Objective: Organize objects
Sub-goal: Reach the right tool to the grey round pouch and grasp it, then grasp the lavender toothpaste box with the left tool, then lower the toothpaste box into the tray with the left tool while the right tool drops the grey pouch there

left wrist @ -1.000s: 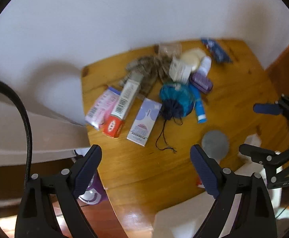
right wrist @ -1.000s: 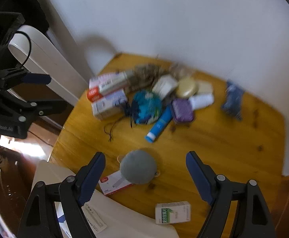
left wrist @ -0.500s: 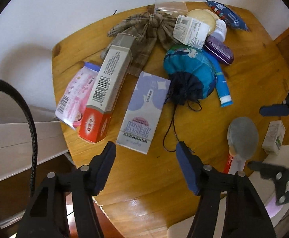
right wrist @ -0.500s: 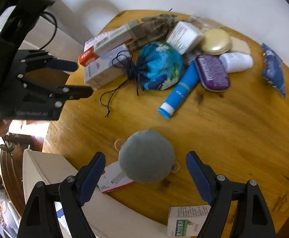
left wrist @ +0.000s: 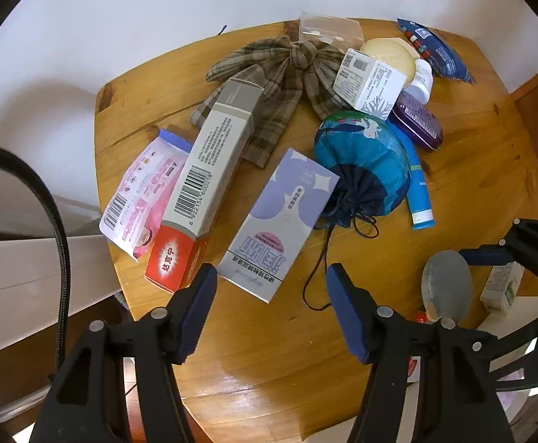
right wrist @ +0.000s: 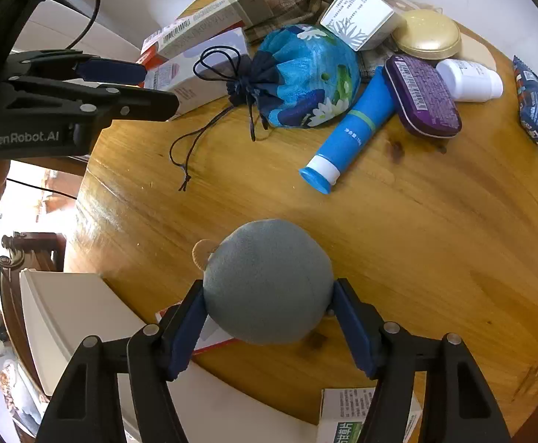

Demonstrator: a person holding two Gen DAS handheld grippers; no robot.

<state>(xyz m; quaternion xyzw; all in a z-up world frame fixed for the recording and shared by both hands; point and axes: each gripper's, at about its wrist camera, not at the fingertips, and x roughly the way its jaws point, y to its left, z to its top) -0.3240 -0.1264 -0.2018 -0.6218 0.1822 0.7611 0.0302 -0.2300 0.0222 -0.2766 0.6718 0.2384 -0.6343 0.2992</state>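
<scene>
Right wrist view: the right gripper (right wrist: 269, 317), jaws just closing, has its blue pads against the round grey plush ball (right wrist: 269, 280) at the near table edge. Beyond lie a blue tube (right wrist: 350, 136), a purple tin (right wrist: 422, 98) and a blue drawstring pouch (right wrist: 306, 75). Left gripper (left wrist: 271, 288) stands apart over the lilac carton (left wrist: 280, 221), untouched. Wooden table (right wrist: 435, 240), white wall behind.

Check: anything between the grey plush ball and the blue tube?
Nothing. In the right wrist view, only bare wooden table separates the grey plush ball from the blue tube.
</scene>
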